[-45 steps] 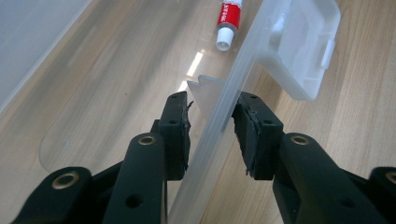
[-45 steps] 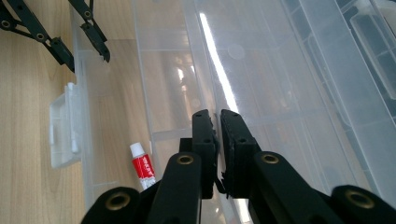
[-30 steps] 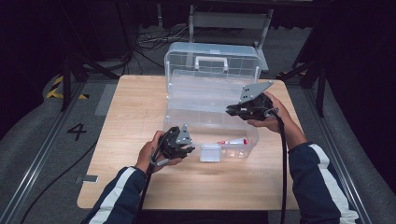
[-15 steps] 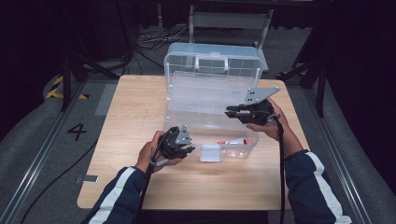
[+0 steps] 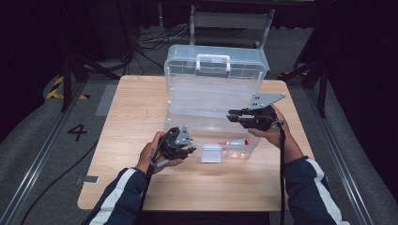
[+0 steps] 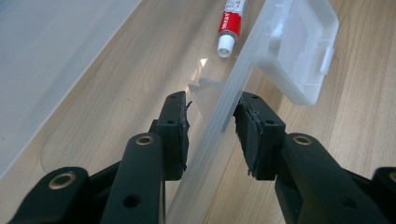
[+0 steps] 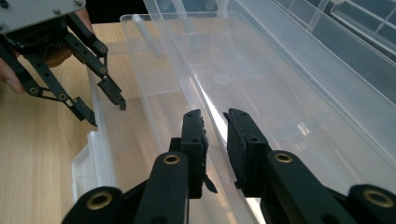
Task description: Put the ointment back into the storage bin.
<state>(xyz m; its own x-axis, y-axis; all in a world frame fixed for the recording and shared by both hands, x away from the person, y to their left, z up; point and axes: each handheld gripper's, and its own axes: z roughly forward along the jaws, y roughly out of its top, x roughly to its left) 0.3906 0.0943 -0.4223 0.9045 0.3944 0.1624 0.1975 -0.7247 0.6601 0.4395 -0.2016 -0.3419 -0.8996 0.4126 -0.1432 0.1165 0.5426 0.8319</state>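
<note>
A person's left gripper straddles the front wall of a clear plastic box at table centre; at three o'clock, the right gripper, jaws just easing apart, brackets its lid edge.

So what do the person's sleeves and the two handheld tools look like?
Both sleeves are dark navy with a white stripe running down each. The left tool and right tool are black linkage frames with brass-coloured pivots, black padded jaws, a grey three-cornered plate on top, and a black cable trailing back.
</note>
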